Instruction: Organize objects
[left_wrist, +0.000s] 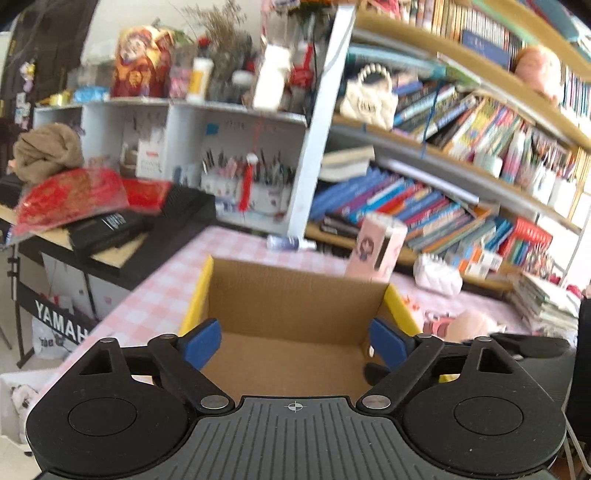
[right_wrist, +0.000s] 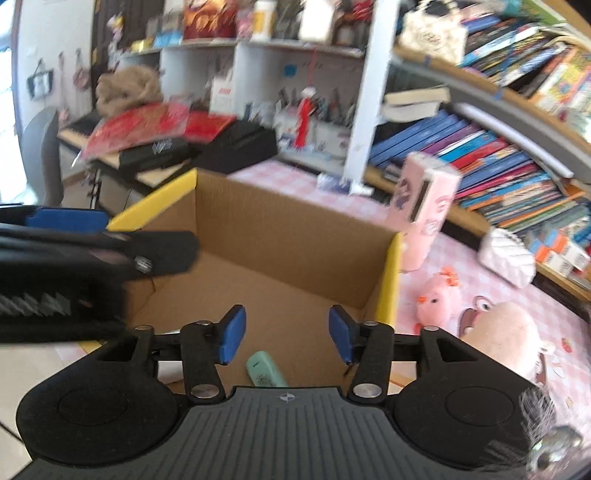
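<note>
My right gripper (right_wrist: 286, 334), fingers half apart and empty, seems nearest the pink chick toy (right_wrist: 437, 295), lying right of the cardboard box (right_wrist: 295, 236).

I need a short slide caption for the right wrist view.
Open right claw above a mint green object lying in the cardboard box.

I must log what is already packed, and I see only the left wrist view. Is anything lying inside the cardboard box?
Observer: Yes. The right wrist view shows a small mint-green object on the floor of the cardboard box, at the near edge.
Operator: Does the right gripper hold it?
Observer: No. The right gripper is open, with the object lying below, untouched.
Operator: What is beside the box on the right?
Observer: A small pink chick toy on the checked cloth.
</note>
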